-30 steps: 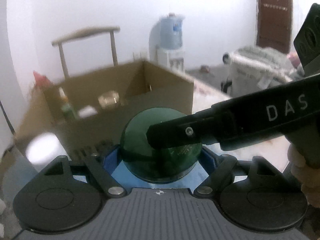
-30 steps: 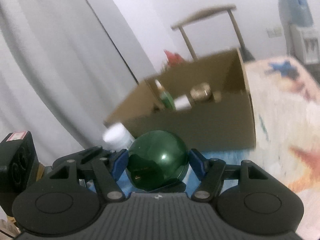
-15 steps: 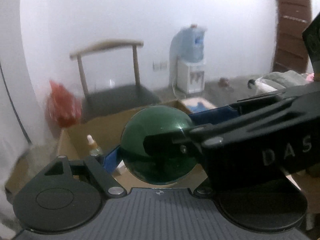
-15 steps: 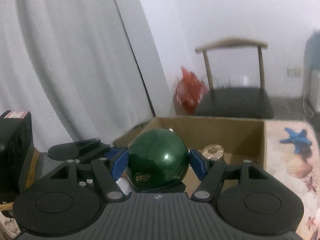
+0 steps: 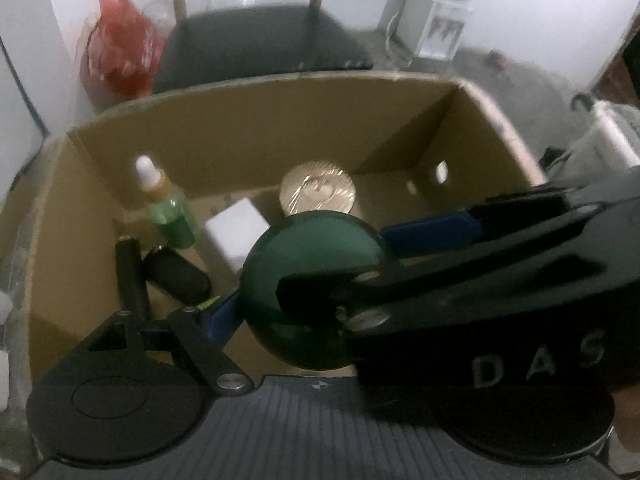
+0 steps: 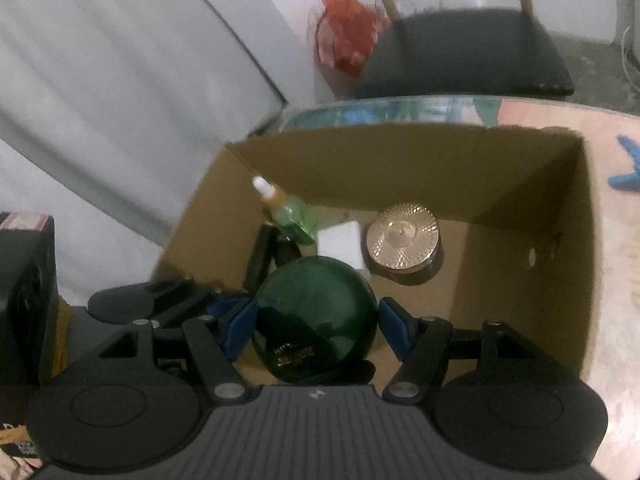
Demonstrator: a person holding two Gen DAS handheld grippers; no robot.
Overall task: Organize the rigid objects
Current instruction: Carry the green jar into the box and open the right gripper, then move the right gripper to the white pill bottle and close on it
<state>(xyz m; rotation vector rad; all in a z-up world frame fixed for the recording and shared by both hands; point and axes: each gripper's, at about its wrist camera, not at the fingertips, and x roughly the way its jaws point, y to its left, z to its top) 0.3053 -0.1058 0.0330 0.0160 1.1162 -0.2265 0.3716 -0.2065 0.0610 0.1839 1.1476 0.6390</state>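
Both tongs are holding one round green bottle (image 6: 316, 316) above the open cardboard box (image 6: 588, 264). The right tongs (image 6: 316, 322) are clamped on the bottle, with one blue pad (image 6: 394, 326) pressing each side of it. In the left camera view the left tongs (image 5: 308, 300) are also gripping the same green bottle (image 5: 296, 268), though only the left pad (image 5: 224, 314) is showing; the right tongs' black arm is crossing in front and hiding the other side. The bottle is looking like a ball, so its long axis is hard to tell; a small gold label on it is facing the right camera. Down inside the box, a green dropper bottle (image 5: 170, 208) is standing with its white tip up, a white block (image 5: 236, 234) is sitting beside it, a round gold lid (image 5: 318, 192) is facing up, and two dark things (image 5: 160, 272) are lying near the left wall. A black chair (image 5: 260, 48) and a red bag (image 5: 116, 56) are sitting behind the box.
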